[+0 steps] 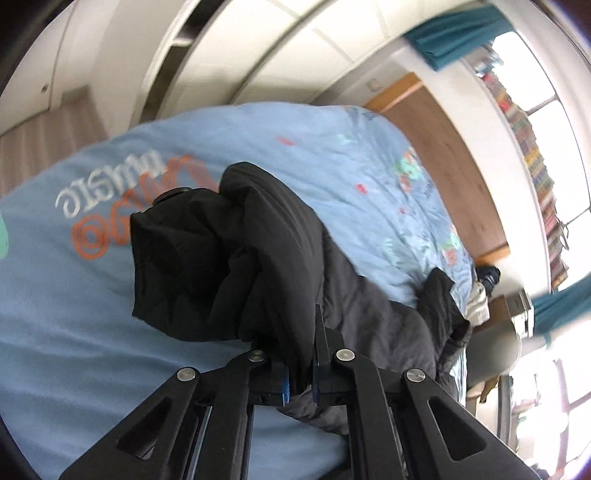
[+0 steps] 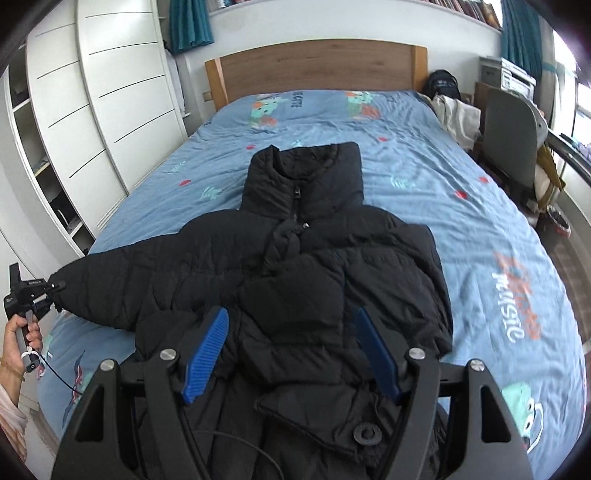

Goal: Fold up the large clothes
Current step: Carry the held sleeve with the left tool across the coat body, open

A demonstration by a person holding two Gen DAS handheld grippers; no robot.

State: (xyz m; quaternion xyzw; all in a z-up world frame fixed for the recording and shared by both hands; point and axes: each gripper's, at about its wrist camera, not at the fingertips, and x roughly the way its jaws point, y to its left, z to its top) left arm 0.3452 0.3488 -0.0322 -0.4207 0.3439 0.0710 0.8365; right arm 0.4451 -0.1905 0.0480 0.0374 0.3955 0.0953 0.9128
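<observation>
A black puffer jacket lies front up on the blue bed cover, collar toward the headboard. Its right sleeve is folded across the chest. Its left sleeve stretches out to the left, and my left gripper is shut on the cuff there. In the left wrist view the left gripper pinches black sleeve fabric between its jaws. My right gripper is open and empty, hovering just above the jacket's lower front, blue pads wide apart.
A wooden headboard stands at the far end. White wardrobes line the left side. A grey chair and piled clothes stand by the bed's right side. Bookshelves and teal curtains run along the window wall.
</observation>
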